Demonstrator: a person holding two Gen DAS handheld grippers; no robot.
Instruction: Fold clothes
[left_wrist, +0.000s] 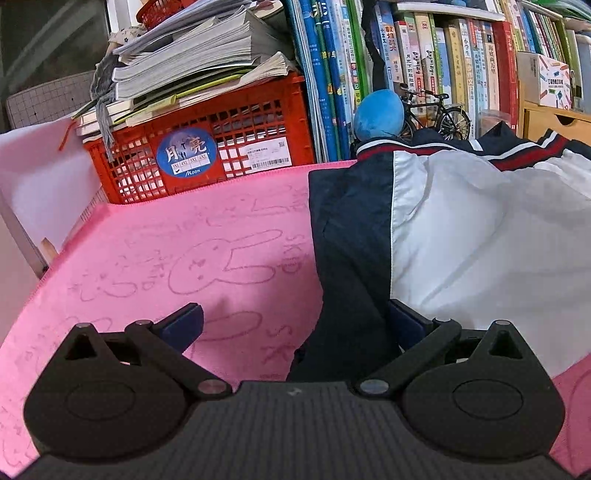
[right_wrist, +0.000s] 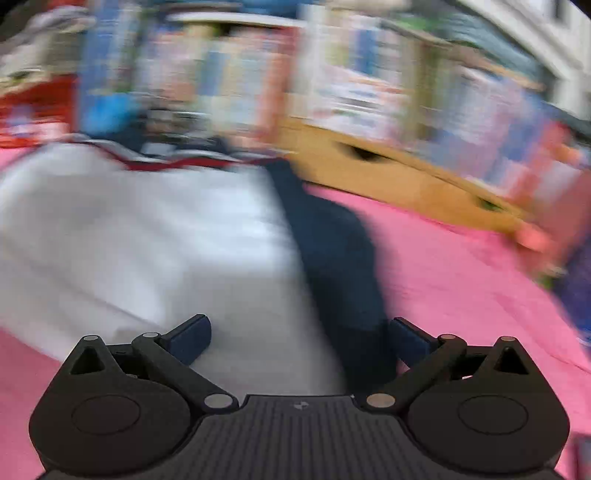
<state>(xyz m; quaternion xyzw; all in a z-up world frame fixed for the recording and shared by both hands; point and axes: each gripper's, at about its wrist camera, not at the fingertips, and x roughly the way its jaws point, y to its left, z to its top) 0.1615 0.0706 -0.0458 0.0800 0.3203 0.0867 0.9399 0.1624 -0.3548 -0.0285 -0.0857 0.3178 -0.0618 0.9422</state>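
A white and navy jacket (left_wrist: 480, 236) with a red-striped collar lies on a pink cloth (left_wrist: 166, 258). My left gripper (left_wrist: 295, 325) is open, low over the jacket's navy left side panel (left_wrist: 347, 258), which lies between the fingers. In the right wrist view the picture is motion-blurred. The jacket (right_wrist: 147, 236) shows there with its navy right side panel (right_wrist: 332, 251). My right gripper (right_wrist: 301, 334) is open over the seam between white and navy, holding nothing.
A red crate (left_wrist: 207, 147) with stacked books stands at the back left. A bookshelf (left_wrist: 424, 59), a blue plush (left_wrist: 378, 112) and a toy bicycle (left_wrist: 436, 110) stand behind the jacket. A wooden drawer box (right_wrist: 388, 173) lies at the back right.
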